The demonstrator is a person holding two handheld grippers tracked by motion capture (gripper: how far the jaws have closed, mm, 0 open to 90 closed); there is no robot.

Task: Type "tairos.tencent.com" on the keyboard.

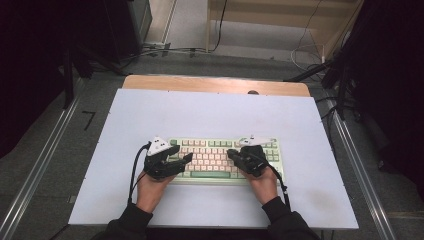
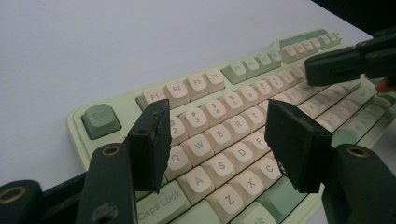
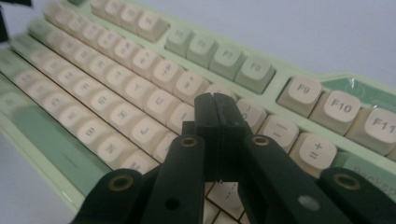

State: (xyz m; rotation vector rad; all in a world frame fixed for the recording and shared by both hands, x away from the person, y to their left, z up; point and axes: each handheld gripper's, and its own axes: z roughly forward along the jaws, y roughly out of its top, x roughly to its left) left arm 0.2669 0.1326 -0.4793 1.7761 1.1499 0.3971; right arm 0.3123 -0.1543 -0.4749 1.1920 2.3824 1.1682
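The right claw (image 3: 215,109) has its jaws pressed together, tips over the keyboard's (image 1: 220,157) right-hand keys. The left claw (image 2: 219,140) stands spread above the letter keys, pinching nothing. The keyboard lies low in the frame's centre on the white desk (image 1: 200,115).

Both forearms enter from 6 o'clock, dark sleeves, bare hands wrapped round gripper bodies. Left gripper (image 1: 186,159) points toward 3 o'clock, jaws apart, nothing between pads. Right gripper (image 1: 231,153) points toward 9 o'clock, jaws pressed together, pads meeting. Tips face each other, apart. Cable trails off each gripper toward 6 o'clock. Wrist roll hard to judge, probably near level.
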